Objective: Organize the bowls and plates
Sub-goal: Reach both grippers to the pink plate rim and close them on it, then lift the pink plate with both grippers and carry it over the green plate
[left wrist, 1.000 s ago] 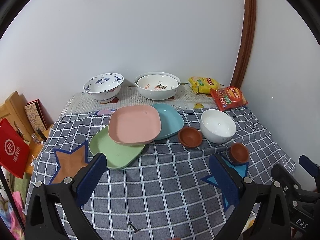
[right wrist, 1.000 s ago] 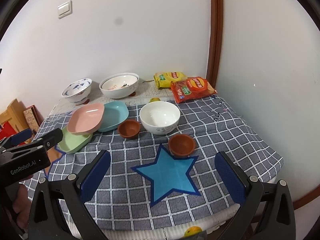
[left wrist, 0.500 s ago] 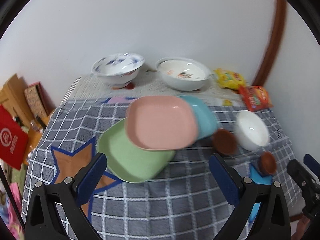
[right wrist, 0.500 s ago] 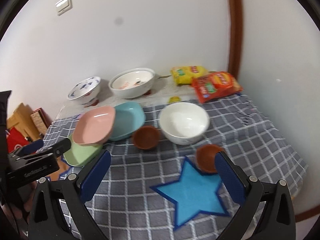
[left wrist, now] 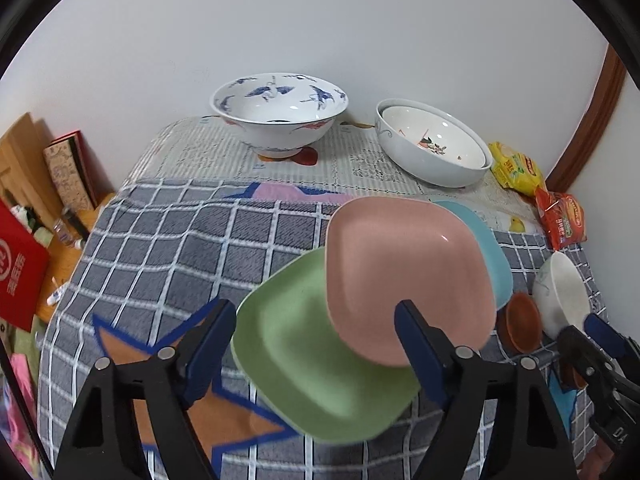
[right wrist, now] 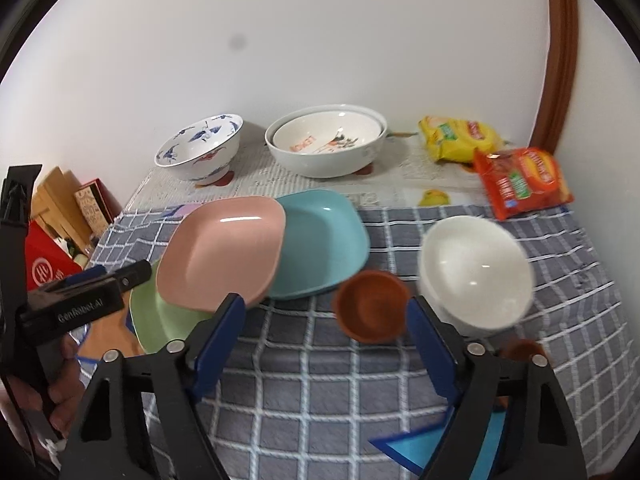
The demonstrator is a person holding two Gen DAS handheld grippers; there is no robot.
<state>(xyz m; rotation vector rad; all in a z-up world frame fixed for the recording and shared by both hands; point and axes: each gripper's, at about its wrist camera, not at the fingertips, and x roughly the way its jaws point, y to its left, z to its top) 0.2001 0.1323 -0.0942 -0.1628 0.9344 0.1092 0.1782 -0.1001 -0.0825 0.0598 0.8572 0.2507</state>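
Pink plate point(left wrist: 404, 280) overlapping green point(left wrist: 320, 360) and blue point(right wrist: 320, 240) plates mid-table, bowls scattered, nothing sorted yet; left gripper point(left wrist: 316, 344) and right gripper point(right wrist: 326, 332) fairly wide, just narrowing, both empty.

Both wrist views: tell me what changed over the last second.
Both grippers came forward and down over the table. The left gripper now frames the green plate and pink plate; the right gripper frames the near brown dish. Both sets of jaws have just been closing partway, but neither grips anything. The plates, bowls and snack packets lie where they did.
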